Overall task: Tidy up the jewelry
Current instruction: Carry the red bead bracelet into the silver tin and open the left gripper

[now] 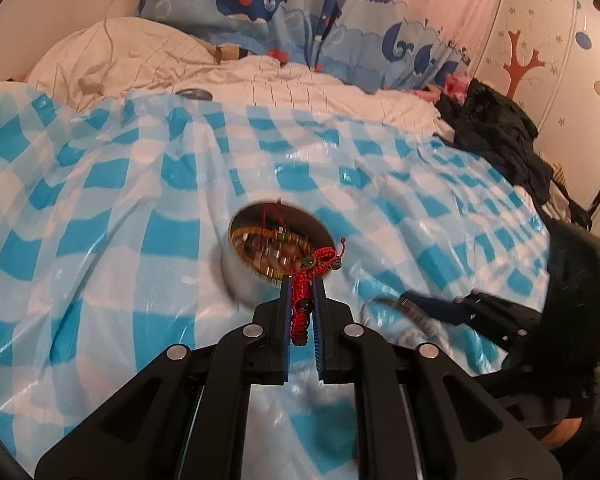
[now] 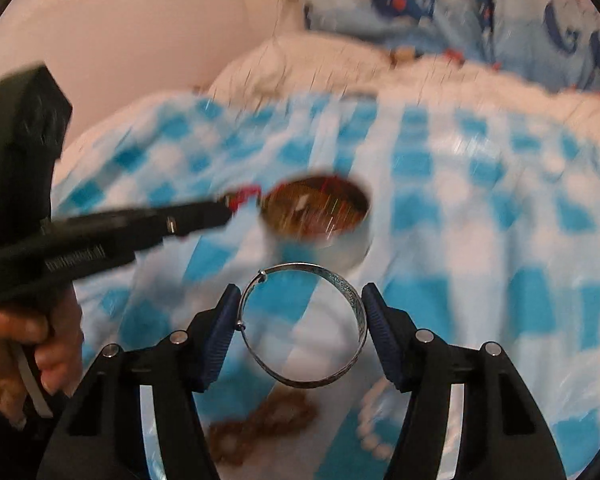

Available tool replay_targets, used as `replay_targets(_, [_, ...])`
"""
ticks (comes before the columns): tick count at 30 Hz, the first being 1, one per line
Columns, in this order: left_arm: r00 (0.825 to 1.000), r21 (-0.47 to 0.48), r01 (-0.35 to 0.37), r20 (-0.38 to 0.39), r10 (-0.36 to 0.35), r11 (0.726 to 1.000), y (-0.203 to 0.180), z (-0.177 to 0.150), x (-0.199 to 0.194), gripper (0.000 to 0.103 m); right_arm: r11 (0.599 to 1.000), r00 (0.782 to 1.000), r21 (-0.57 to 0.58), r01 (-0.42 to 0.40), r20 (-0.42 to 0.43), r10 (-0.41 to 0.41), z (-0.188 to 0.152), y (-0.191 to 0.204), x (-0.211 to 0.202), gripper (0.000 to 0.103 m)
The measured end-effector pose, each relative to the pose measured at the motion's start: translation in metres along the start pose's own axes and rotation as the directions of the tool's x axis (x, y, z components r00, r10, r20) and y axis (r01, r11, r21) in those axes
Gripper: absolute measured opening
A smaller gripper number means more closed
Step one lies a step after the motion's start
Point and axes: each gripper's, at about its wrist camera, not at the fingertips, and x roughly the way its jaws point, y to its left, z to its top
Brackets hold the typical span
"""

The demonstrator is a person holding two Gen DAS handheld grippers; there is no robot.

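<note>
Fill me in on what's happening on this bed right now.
A person is sorting jewelry into a round tin on the blue checked sheet. The left tool is shut on a red braided bracelet, holding it at the tin's near rim. The right tool grips a silver bangle short of the tin. A brown bead strand and a white bead strand lie on the sheet, not yet put away.

1. Both views have warm, rather dim indoor light; the walls look pinkish.
2. White glare streaks lie on the glossy checked cover [image 1: 148, 184].
3. The right wrist view is strongly smeared by motion blur; only the silver bangle [image 2: 304, 326] is sharp.
4. Fisheye bending and dark corners frame both views; the left wrist view is mostly sharp.
</note>
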Motion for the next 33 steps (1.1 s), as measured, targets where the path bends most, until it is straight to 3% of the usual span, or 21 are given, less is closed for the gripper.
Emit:
replay_targets(7, [0.999, -0.041, -0.033, 0.019, 0.034, 0.999, -0.004, 0.024, 0.038, 0.009, 0.999, 0.994, 0.024, 0.03, 0.1, -0.032, 0.031, -0.018, -0.003, 0.061])
replay_targets(14, [0.994, -0.157, -0.11, -0.002, 0.111, 0.981, 0.021, 0.024, 0.049, 0.015, 0.999, 0.994, -0.026, 0.029, 0.107, -0.026, 0.052, -0.013, 0.024, 0.061])
replay_targets(16, [0.994, -0.19, -0.102, 0.012, 0.106, 0.976, 0.032, 0.024, 0.042, 0.022, 0.999, 0.994, -0.038, 0.021, 0.104, -0.017, 0.059, -0.01, 0.036, 0.061])
replay_targets(22, [0.999, -0.298, -0.022, 0.029, 0.032, 0.954, 0.061, 0.019, 0.032, 0.023, 1.0, 0.995, -0.027, -0.007, 0.097, 0.009, 0.068, -0.007, 0.058, 0.061])
replay_targets(26, [0.996, -0.355, -0.017, 0.075, 0.047, 0.935, 0.073, 0.018, 0.017, 0.025, 0.998, 0.996, -0.058, -0.037, 0.074, 0.041, 0.069, -0.004, 0.076, 0.062])
replay_targets(28, [0.996, -0.361, -0.017, 0.08, 0.05, 0.932, 0.076, 0.017, 0.012, 0.027, 0.996, 0.999, -0.08, -0.027, 0.029, 0.03, 0.067, -0.003, 0.087, 0.069])
replay_targets(33, [0.996, -0.389, -0.022, 0.069, 0.053, 0.921, 0.081, 0.01, 0.009, 0.03, 0.99, 0.999, -0.14, 0.002, 0.045, 0.005, 0.061, 0.007, 0.078, 0.07])
